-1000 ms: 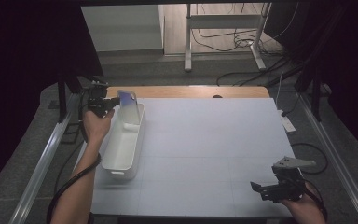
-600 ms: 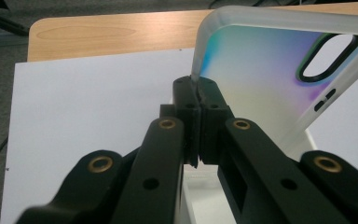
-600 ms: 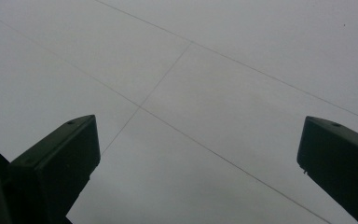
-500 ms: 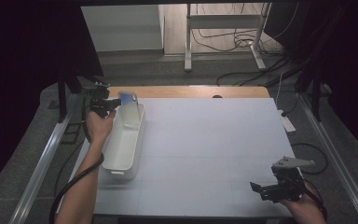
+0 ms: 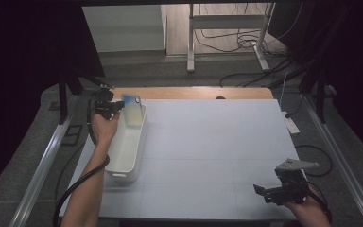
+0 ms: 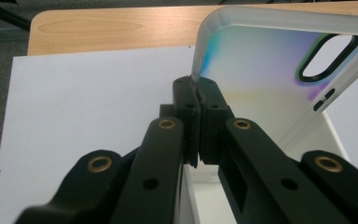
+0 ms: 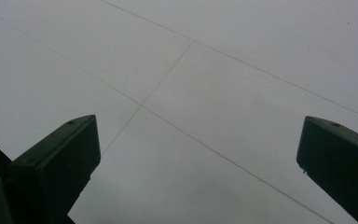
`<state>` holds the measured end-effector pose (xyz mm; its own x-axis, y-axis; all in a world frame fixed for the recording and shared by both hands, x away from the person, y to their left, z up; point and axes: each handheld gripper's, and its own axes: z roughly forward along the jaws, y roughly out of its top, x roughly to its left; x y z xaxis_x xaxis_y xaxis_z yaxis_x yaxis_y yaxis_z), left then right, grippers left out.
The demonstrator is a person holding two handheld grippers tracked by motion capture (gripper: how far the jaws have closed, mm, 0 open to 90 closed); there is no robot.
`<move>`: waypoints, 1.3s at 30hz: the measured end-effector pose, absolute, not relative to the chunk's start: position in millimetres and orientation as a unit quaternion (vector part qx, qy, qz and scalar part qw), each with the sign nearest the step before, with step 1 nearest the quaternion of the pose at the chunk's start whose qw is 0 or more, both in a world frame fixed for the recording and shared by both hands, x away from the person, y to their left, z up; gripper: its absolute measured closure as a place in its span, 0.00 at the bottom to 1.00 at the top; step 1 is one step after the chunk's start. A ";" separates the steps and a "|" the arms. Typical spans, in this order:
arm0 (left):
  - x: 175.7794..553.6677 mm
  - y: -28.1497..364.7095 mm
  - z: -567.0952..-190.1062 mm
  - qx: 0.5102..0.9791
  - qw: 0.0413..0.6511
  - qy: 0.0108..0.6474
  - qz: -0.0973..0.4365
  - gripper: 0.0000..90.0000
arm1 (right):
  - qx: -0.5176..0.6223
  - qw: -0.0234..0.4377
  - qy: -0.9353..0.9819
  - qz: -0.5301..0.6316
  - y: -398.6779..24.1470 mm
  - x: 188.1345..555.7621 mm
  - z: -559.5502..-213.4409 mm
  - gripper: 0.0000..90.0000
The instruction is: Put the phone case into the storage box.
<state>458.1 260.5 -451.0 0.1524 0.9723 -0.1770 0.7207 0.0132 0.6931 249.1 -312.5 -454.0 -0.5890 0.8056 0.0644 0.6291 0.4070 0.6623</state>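
A translucent phone case point(image 6: 270, 79) with a rainbow sheen and a black-rimmed camera cutout hangs over the far end of a long white bin point(image 5: 127, 142). My left gripper point(image 6: 196, 93) is shut on the case's rim, its jaws pinched tight on the edge. From above, the left gripper point(image 5: 116, 106) holds the phone case point(image 5: 131, 109) at the table's far left. Close to the near right corner, my right gripper point(image 5: 272, 193) is held just above the white table top, and in its own view the right gripper point(image 7: 198, 163) stands open with bare table between its jaws.
The white table top point(image 5: 217, 142) has a wooden strip point(image 5: 194, 93) along its far edge. A metal rail point(image 5: 42, 165) runs down the left side. Cables and a stand's legs point(image 5: 227, 42) lie on the floor beyond the table.
My left gripper and the phone case have shifted slightly toward the far end of the bin. The right gripper has stayed put.
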 end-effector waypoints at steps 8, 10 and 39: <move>458.7 259.8 -454.7 0.680 0.345 0.620 0.186 0.92 | 0.432 0.133 0.829 0.328 -312.1 249.3 -454.1 0.00; 458.5 260.4 -454.7 0.678 0.351 0.620 0.181 0.90 | 0.432 0.133 0.830 0.328 -312.0 249.4 -454.2 0.00; 449.4 264.5 -446.2 0.705 0.394 0.568 0.157 0.19 | 0.429 0.134 0.831 0.328 -311.7 249.2 -454.1 0.00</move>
